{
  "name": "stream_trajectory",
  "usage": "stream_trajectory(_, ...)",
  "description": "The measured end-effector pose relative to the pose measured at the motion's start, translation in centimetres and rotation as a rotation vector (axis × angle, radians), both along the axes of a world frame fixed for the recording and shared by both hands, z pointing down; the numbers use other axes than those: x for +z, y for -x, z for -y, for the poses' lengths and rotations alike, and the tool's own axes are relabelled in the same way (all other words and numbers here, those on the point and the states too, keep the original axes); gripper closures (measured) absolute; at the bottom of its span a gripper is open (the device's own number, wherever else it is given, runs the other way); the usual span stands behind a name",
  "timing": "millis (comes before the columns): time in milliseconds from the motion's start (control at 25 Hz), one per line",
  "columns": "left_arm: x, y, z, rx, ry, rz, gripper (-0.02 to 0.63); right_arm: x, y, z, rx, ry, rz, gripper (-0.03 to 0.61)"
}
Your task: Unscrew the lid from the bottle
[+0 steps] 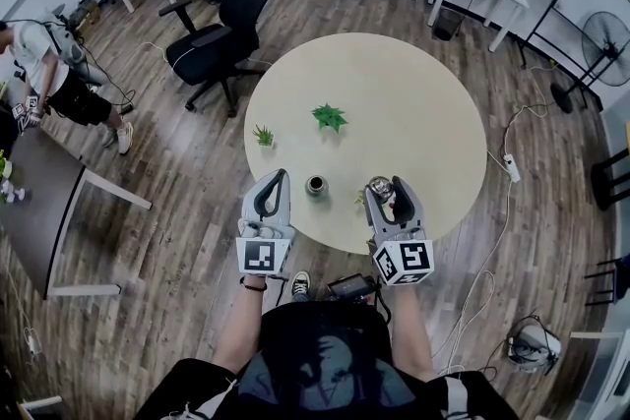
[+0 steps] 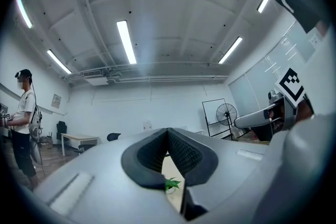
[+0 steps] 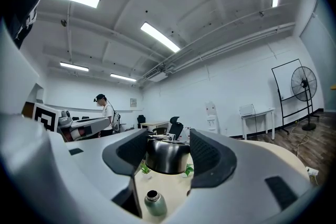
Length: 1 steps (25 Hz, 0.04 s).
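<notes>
Bottle [image 1: 316, 185] stands open; right gripper [image 1: 390, 198] pinches lid [image 3: 167, 157], left gripper's [image 2: 168, 135] jaws pressed together.

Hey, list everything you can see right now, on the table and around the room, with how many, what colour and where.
Round wooden table: one, pale beige, middle of the room.
Small leafy potted plants: two clear to see, green, one mid-table, one near the table's left edge.
Grey-green metal bottle: one, open-topped, upright near the table's front edge.
Shiny steel lid: one, silver, off the bottle, between the right gripper's jaws.
Black office chair: one, beyond the table's left side.
Standing fan: one, black, far right.
Person: one, white top, far left.
Left gripper: one, grey, shut and empty, left of the bottle.
Right gripper: one, grey, clamped on the lid.
</notes>
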State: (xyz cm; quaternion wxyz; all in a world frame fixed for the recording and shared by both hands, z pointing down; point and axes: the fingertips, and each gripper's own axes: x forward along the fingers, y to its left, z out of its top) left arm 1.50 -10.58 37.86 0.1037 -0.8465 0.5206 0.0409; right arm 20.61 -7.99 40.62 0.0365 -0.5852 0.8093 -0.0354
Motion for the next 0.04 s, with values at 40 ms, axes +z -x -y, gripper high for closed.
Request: stream_trajectory(40, -0.13, -0.11, -0.07, 0.004, -0.007, -0.010, 0.614, -0.08, -0.05, -0.05, 0.000, -0.001, 0.002, 0.325)
